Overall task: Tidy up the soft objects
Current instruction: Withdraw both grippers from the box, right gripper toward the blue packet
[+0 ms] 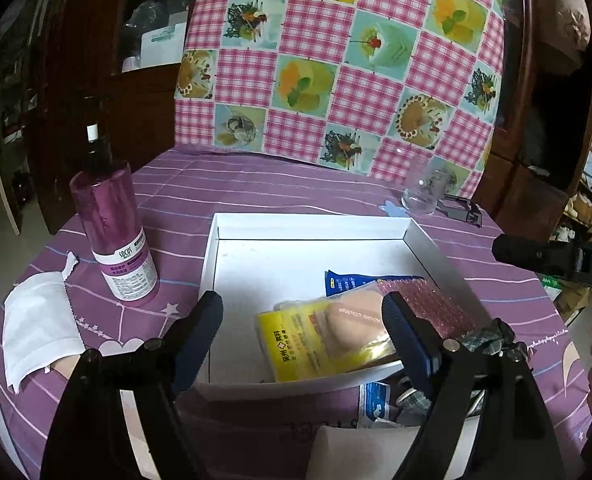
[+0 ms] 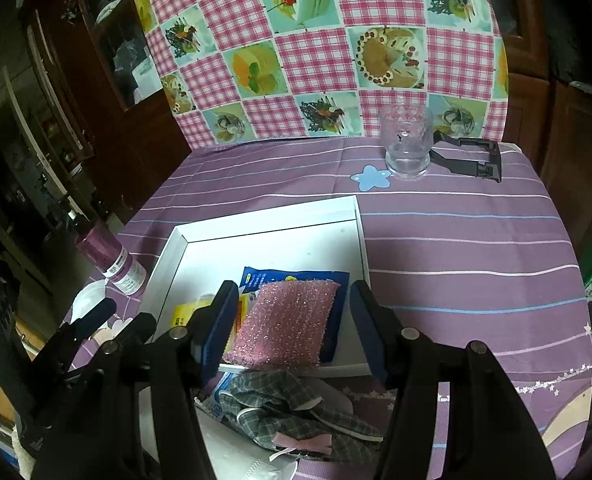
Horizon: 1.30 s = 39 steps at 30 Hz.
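Observation:
A white tray lies on the purple cloth. In it are a yellow packet with a peach puff, a blue packet and a pink glitter sponge, which also shows in the left wrist view. A grey plaid fabric piece with a pink bow lies just in front of the tray. A white face mask lies left of the tray. My left gripper is open and empty over the tray's near edge. My right gripper is open and empty, its fingers on either side of the sponge.
A purple spray bottle stands left of the tray. A clear glass cup and a black clip sit at the far side. A chequered pink cloth hangs behind the table. White paper lies at the near edge.

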Available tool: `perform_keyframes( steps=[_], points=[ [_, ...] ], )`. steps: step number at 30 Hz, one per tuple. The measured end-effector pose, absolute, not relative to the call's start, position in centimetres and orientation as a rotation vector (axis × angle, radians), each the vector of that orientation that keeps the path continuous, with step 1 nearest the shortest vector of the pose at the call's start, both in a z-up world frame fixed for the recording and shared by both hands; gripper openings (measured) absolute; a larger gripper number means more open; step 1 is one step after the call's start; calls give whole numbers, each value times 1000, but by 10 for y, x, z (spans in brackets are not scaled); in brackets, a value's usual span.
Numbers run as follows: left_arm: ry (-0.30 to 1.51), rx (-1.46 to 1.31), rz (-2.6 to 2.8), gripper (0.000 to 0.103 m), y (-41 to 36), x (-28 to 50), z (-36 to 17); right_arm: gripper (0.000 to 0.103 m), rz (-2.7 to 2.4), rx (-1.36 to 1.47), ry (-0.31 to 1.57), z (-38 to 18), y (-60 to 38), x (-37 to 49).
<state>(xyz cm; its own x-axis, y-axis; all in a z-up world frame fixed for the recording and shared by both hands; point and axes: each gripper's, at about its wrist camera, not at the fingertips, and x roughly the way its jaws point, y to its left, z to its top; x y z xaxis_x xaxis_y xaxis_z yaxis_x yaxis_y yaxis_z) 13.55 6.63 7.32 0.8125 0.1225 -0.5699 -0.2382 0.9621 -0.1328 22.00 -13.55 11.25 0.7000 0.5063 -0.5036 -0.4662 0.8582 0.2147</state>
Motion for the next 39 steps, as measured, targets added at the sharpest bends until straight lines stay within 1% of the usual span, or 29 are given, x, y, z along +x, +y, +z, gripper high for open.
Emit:
perform_keyframes(
  steps=[11,15,21,30,39],
  points=[
    [584,-201,186,82,63,134,82,59,568,74,586,114,-132,215],
    [556,-190,182,82,56,123,98,59,575,56,576,121,-135,200],
    [533,-163,155,83,43,92,114,59,575,34,513,130,-155,163],
    [545,-137,148,83,27,41,103,59,554,3,520,94,-190,122],
    [568,-152,165,83,22,11,84,59,555,17,558,53,-217,101]
  ],
)
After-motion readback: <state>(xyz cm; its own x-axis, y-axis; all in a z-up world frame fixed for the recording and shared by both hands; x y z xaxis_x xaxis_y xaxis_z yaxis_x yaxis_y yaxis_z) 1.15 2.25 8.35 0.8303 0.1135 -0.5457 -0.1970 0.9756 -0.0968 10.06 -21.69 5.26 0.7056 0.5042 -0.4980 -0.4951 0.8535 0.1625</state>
